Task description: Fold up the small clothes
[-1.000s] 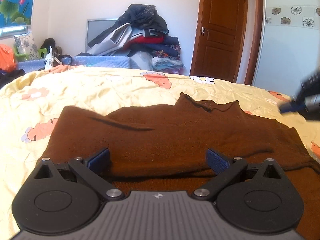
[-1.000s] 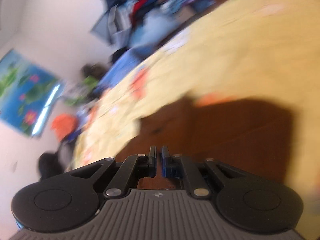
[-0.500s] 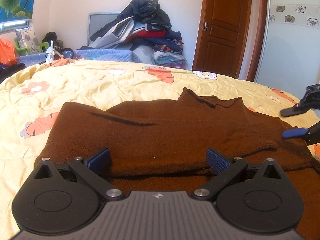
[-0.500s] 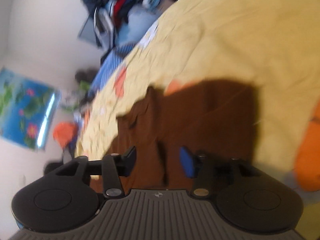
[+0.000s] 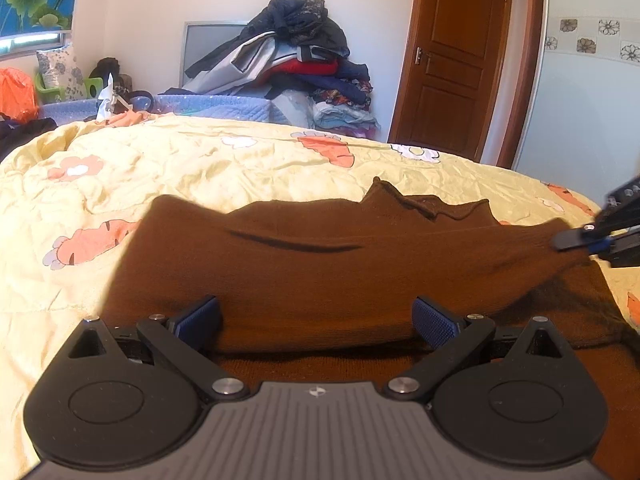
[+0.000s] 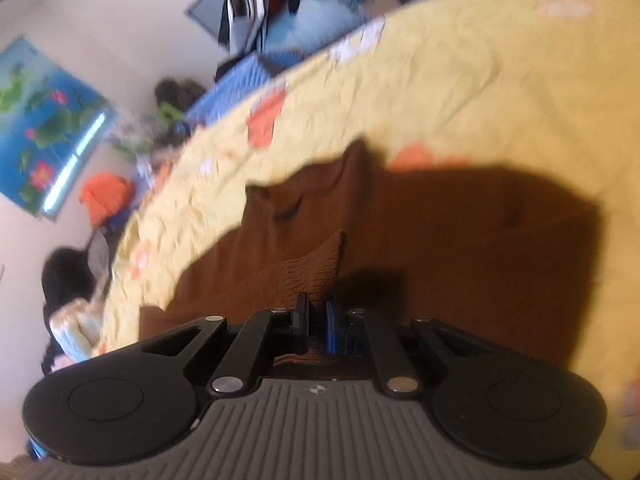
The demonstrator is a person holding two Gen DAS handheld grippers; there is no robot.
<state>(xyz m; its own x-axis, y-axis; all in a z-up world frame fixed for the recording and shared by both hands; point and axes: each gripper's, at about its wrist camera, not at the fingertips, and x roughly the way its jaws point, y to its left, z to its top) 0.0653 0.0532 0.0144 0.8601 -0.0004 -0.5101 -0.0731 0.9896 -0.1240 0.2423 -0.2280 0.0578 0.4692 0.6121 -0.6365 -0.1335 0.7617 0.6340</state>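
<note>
The right claw (image 6: 316,320) is closed tight, pinching a ribbed edge of a brown sweater (image 6: 460,240); the fabric rises in a small peak toward 12 o'clock from its tips. The left claw (image 5: 316,320) is spread wide, holding nothing, its blue pads (image 5: 198,318) low over the near fold of the sweater (image 5: 320,264). In the left view, the right claw (image 5: 592,240) grips the sweater's corner at 3 o'clock. The sweater lies spread on a bed with a yellow carrot-print quilt (image 5: 200,168). At 12 o'clock beyond the bed stands a heap of clothes (image 5: 296,64); at 1 o'clock, a brown wooden door (image 5: 456,56).
</note>
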